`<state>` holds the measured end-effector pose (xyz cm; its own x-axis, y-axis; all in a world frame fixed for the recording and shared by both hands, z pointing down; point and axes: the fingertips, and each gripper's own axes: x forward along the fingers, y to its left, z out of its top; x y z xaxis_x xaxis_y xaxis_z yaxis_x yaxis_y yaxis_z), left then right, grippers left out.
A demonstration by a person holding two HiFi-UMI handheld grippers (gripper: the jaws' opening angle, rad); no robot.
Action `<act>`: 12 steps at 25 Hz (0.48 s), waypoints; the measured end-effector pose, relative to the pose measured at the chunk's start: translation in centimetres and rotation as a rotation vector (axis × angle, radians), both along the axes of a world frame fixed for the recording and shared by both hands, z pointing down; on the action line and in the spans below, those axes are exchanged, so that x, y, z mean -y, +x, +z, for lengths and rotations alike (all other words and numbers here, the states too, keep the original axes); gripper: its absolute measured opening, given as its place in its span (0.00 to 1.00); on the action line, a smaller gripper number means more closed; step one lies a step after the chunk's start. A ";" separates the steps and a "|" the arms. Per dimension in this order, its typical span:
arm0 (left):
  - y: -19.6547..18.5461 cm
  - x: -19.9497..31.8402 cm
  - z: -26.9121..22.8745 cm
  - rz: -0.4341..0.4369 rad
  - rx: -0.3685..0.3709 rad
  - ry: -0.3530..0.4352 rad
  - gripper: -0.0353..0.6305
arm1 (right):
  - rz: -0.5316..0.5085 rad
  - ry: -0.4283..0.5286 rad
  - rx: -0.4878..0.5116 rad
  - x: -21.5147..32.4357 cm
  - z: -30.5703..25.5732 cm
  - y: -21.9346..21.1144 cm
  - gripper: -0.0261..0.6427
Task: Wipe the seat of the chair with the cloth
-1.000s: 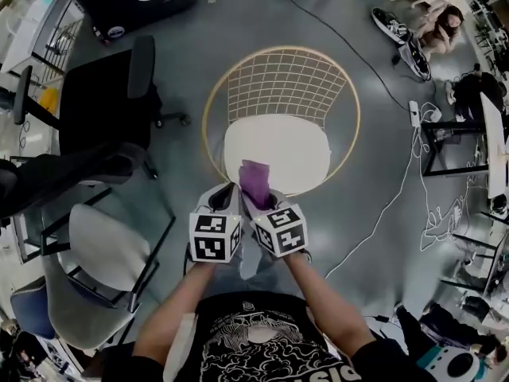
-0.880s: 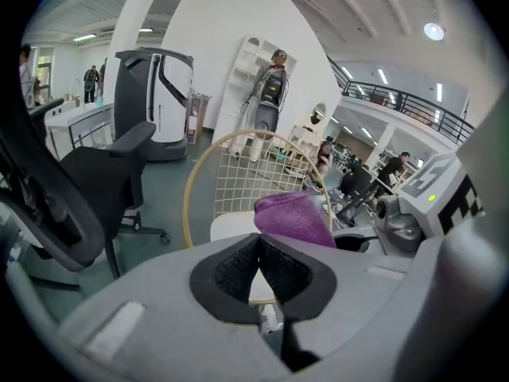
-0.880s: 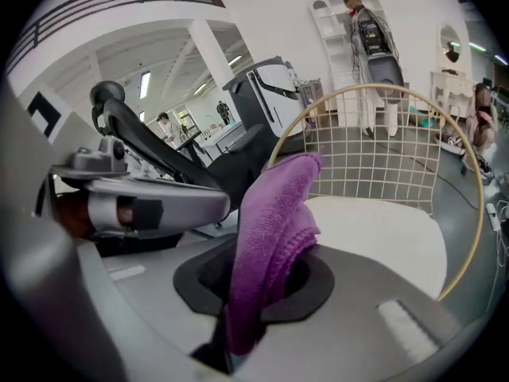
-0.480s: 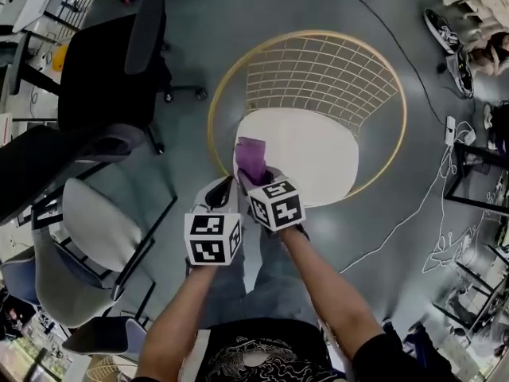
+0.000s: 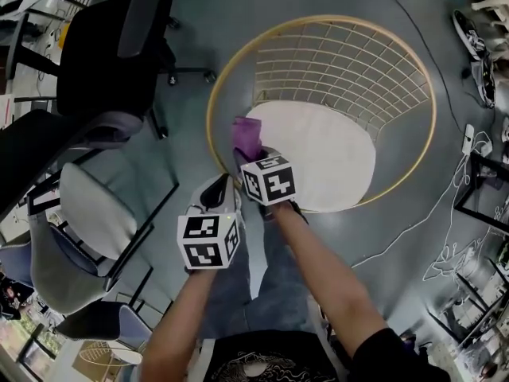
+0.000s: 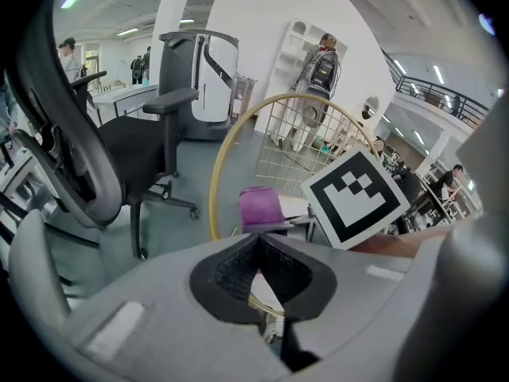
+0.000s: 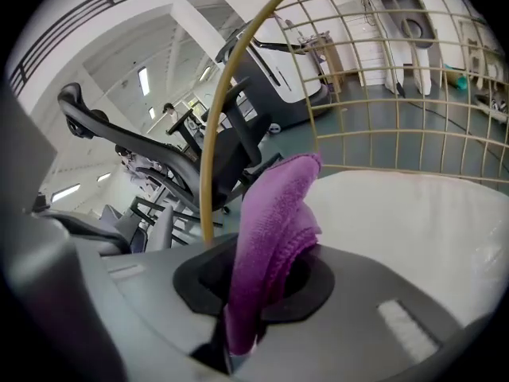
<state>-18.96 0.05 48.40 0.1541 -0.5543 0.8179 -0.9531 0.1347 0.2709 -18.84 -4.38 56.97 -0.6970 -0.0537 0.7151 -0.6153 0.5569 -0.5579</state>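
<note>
A round chair with a gold wire rim carries a white seat cushion. My right gripper is shut on a purple cloth, which hangs at the cushion's left front edge, close to the rim. The right gripper view has the cloth folded out of my right gripper, with the white seat just beyond. My left gripper is held back off the chair, over the floor, shut with nothing in it. From the left gripper I see the cloth and the right gripper's marker cube.
A black office chair stands to the left of the wire chair, and a grey chair sits nearer on the left. White cables trail over the grey floor at the right. Shoes lie at the far right.
The right gripper has carried the cloth from the seat's front middle to its left front edge near the rim. The left gripper has dropped further back from the chair.
</note>
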 end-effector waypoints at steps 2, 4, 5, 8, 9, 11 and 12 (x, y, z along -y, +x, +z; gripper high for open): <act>0.3 0.3 0.4 -0.006 -0.003 -0.002 0.05 | 0.000 -0.009 -0.001 0.5 0.7 0.0 0.13; 0.6 0.6 0.7 -0.013 -0.007 -0.003 0.05 | 0.004 -0.016 0.003 1.0 1.2 -0.1 0.13; 0.7 0.7 0.8 -0.015 -0.007 -0.004 0.05 | 0.012 -0.022 0.009 1.3 1.4 -0.1 0.13; 1.0 1.0 1.2 -0.010 -0.007 -0.009 0.05 | 0.063 -0.056 0.040 2.4 1.7 -0.1 0.13; 1.2 1.1 1.4 -0.008 -0.007 -0.012 0.05 | 0.084 -0.071 0.053 2.7 1.7 0.0 0.13; 1.5 1.3 1.6 -0.004 -0.006 -0.017 0.05 | 0.121 -0.094 0.077 3.4 1.8 0.1 0.13; 1.6 1.5 1.7 -0.002 -0.005 -0.018 0.05 | 0.137 -0.101 0.086 3.8 1.8 0.3 0.13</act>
